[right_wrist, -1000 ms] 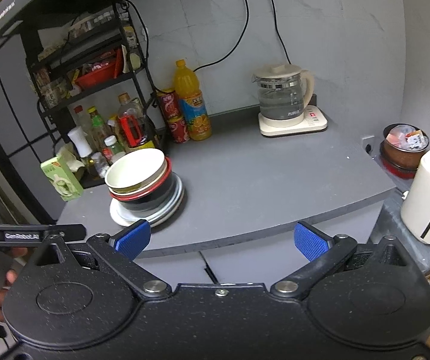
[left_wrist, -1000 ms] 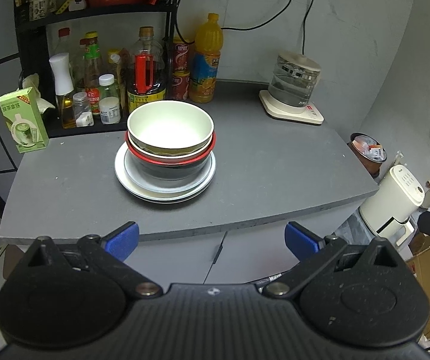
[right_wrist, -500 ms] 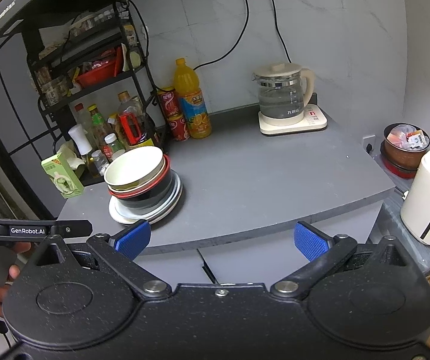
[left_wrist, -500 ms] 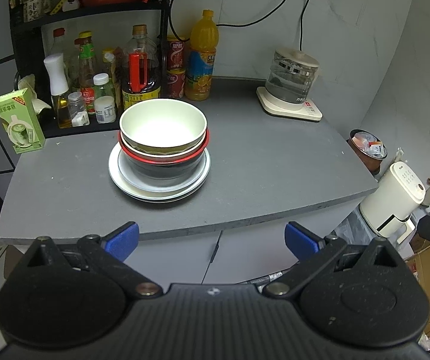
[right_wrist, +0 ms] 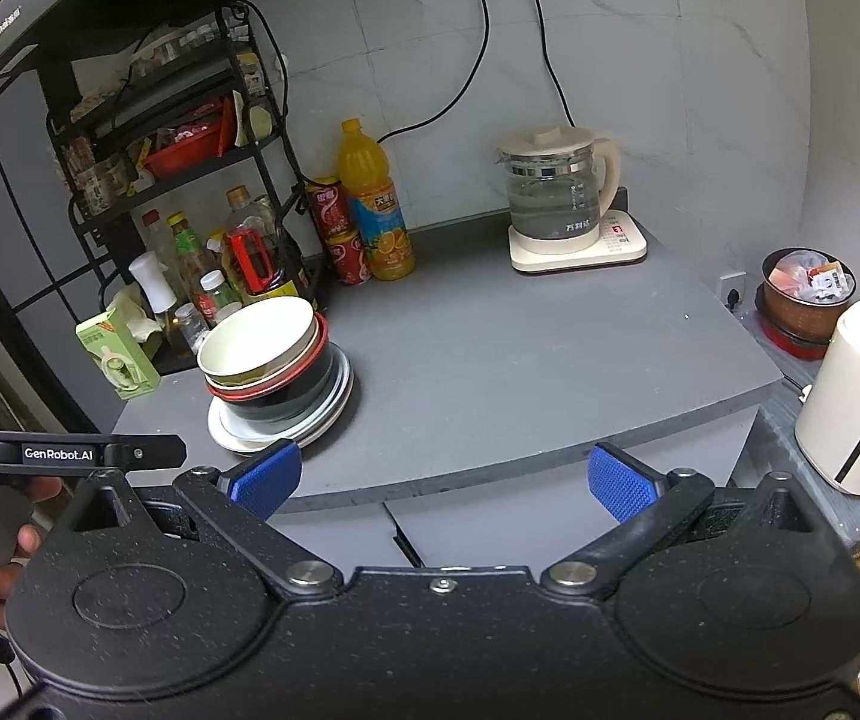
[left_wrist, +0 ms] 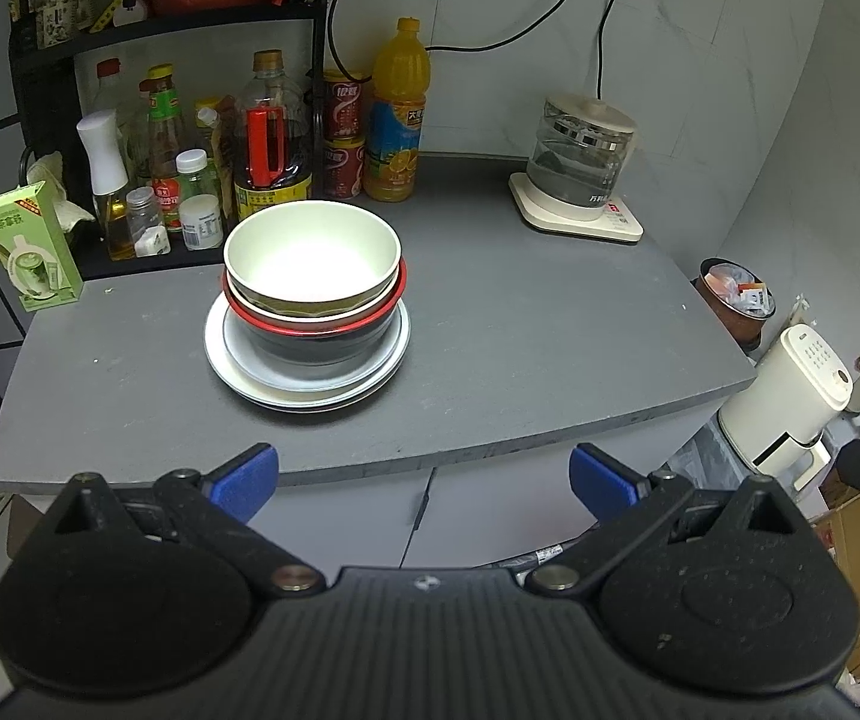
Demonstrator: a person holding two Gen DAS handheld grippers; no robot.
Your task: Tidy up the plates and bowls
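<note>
Across grey worktop (left_wrist: 520, 360), view shifted since a second ago: left claw (left_wrist: 424, 474) pulled slightly back and up, stack sits smaller, nearer centre. Right claw (right_wrist: 442, 477) barely moved. Both claws spread wide, gripping nothing. Judgement: task looks done or near done, I'm retreating. Plates (left_wrist: 310, 387) at bottom left of worktop, black red-rimmed bowl (left_wrist: 316, 339) on them, cream bowl (left_wrist: 310, 264) nested on top. Writing: "GenRobot.AI" on left tool arm (right_wrist: 64, 453); kettle (right_wrist: 553, 195), juice bottle (right_wrist: 373, 204) labels too small to read.
</note>
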